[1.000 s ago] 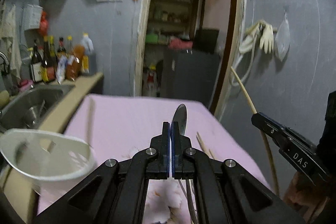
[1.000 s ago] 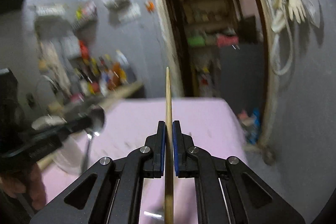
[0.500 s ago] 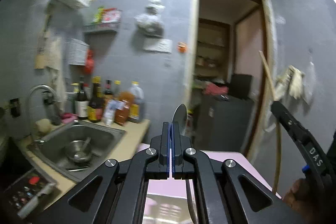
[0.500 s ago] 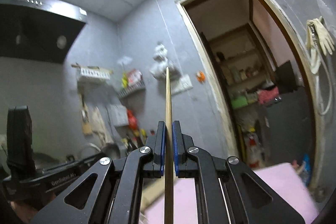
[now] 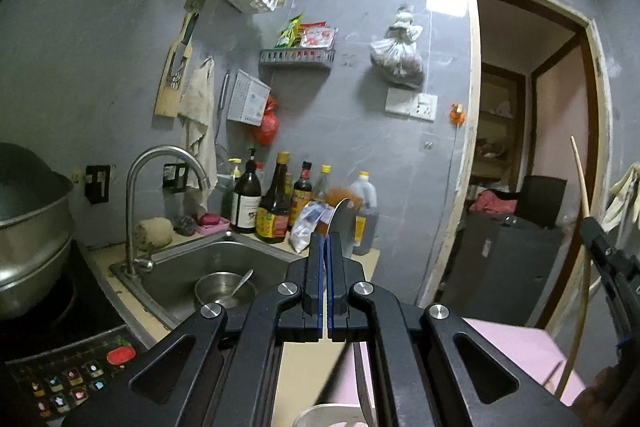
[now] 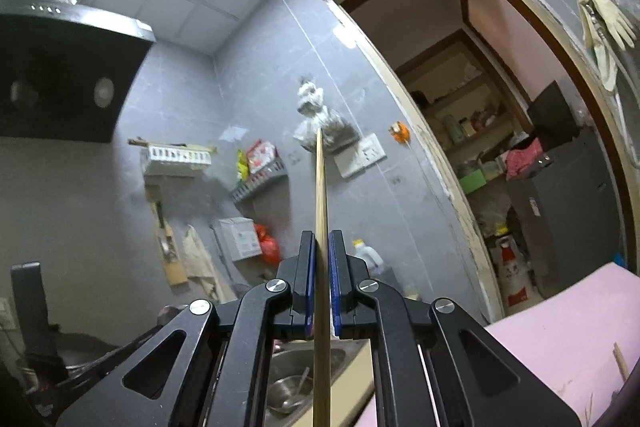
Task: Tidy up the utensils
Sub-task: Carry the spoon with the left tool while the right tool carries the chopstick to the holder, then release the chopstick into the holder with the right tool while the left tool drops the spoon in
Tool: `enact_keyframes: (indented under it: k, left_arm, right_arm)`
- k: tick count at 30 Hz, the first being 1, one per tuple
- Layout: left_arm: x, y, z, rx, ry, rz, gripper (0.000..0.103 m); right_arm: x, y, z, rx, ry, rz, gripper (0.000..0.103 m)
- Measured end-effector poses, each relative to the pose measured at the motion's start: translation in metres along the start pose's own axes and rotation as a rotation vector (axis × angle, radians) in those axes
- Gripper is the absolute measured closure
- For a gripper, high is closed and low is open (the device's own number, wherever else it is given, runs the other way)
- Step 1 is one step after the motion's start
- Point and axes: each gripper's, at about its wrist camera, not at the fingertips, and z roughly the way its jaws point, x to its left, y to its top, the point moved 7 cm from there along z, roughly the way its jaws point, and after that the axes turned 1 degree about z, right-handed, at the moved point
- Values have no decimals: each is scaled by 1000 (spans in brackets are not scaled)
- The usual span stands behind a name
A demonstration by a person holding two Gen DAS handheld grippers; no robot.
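My left gripper (image 5: 325,239) is shut on a metal spoon (image 5: 343,218), whose bowl sticks up just past the fingertips. It is held in the air in front of the sink (image 5: 256,259). My right gripper (image 6: 319,239) is shut on a long wooden chopstick (image 6: 320,187) that points up toward the grey wall. In the left wrist view the right gripper (image 5: 608,259) shows at the right edge, with the chopstick (image 5: 582,195) rising from it. The rim of a white holder (image 5: 320,411) peeks in at the bottom.
The sink holds a steel bowl (image 5: 218,287) with a spoon in it, behind a curved faucet (image 5: 160,155). Bottles (image 5: 276,203) line the counter. A big steel pot (image 5: 28,227) stands on the stove at left. The pink table (image 6: 560,339) carries another chopstick (image 6: 620,359).
Both grippers have swung up and to the left, away from the pink table and toward the sink wall. The spoon and the chopstick stay gripped as before.
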Motion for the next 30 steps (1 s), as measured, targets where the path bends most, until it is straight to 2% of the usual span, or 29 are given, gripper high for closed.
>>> enact_keyframes:
  k: [8,18,23,30]
  left_arm:
    - [-1,-39,13,38,31,10,103]
    - [-9,-56,12,77,13,42,103]
    - [-14,-60,8,101,-23,56,103]
    - [-20,-68,5,167,-82,58,103]
  right_arm:
    - [-8,-25,1,19,-84,-38,98]
    - [1,-45,-2,43,-125,-137,98]
    - [1,-56,-4,87,-129,-179,98]
    - [4,-73,-15,206,-94,-246,98]
